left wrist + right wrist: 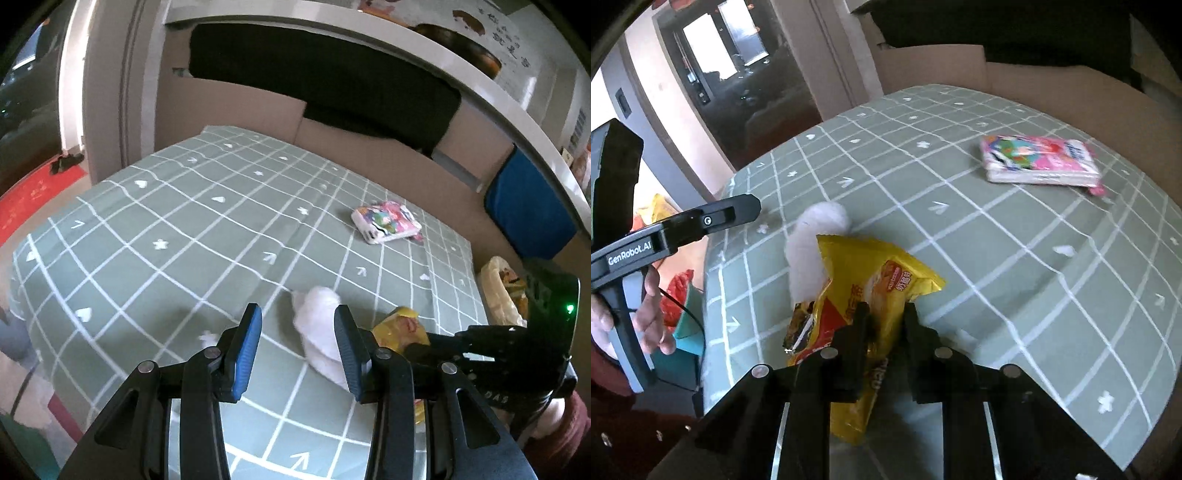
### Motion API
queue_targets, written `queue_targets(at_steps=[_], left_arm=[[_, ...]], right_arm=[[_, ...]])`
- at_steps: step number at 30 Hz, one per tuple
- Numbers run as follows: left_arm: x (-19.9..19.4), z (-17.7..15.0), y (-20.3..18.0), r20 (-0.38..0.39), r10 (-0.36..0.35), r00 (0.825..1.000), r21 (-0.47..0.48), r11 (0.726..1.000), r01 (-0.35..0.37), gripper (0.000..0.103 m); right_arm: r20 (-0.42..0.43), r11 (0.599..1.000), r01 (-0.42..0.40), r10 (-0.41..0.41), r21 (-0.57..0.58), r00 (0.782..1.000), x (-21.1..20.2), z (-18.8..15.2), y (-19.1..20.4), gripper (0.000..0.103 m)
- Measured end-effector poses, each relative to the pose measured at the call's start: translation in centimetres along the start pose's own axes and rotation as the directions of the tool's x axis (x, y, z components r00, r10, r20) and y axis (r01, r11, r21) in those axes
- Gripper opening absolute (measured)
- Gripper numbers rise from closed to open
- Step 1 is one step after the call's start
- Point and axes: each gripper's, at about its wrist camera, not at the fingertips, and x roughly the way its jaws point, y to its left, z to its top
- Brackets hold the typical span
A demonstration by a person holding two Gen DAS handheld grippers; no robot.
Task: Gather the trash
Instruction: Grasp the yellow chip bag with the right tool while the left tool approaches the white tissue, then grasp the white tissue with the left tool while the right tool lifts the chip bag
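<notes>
Left gripper (298, 345) is tilted downward with its blue-padded jaws standing apart, nothing pinched between them. Right gripper (886, 321) also angles down and its jaws are clamped tight on a yellow snack bag (871, 280). A bare hand (646, 314) wraps the left gripper's handle, dark red sleeve at the wrist.

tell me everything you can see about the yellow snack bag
The yellow snack bag is a crinkled, glossy foil-like wrapper with red and orange print, looking empty and flattened. It lies on the green checked cloth, its near part pinched between the right gripper fingers. A white crumpled tissue sits right behind it.
</notes>
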Motion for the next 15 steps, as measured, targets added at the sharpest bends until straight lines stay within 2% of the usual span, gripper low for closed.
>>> queue_targets(at_steps=[3, 6, 10, 15], left_arm=[[0.9, 0.0, -1.0, -0.018, -0.009, 1.000, 0.017, 1.000, 0.009, 0.042], [1.7, 0.0, -2.0, -0.033, -0.003, 0.999, 0.031, 0.999, 0.004, 0.042], [2.9, 0.1, -2.5, -0.043, 0.031, 0.999, 0.031, 0.999, -0.030, 0.042], [4.1, 0.3, -2.5, -0.062, 0.067, 0.996, 0.004, 0.998, -0.067, 0.042]], right_arm=[[0.018, 0.999, 0.017, -0.018, 0.042, 1.000, -1.5, -0.8, -1.7, 0.016], [0.044, 0.995, 0.076, -0.079, 0.070, 0.996, -3.3, -1.3, -3.0, 0.016], [0.092, 0.982, 0.172, -0.179, 0.080, 0.980, -6.3, -2.1, -4.6, 0.016], [0.119, 0.966, 0.229, -0.243, 0.117, 0.963, -8.7, -2.9, -7.0, 0.016]])
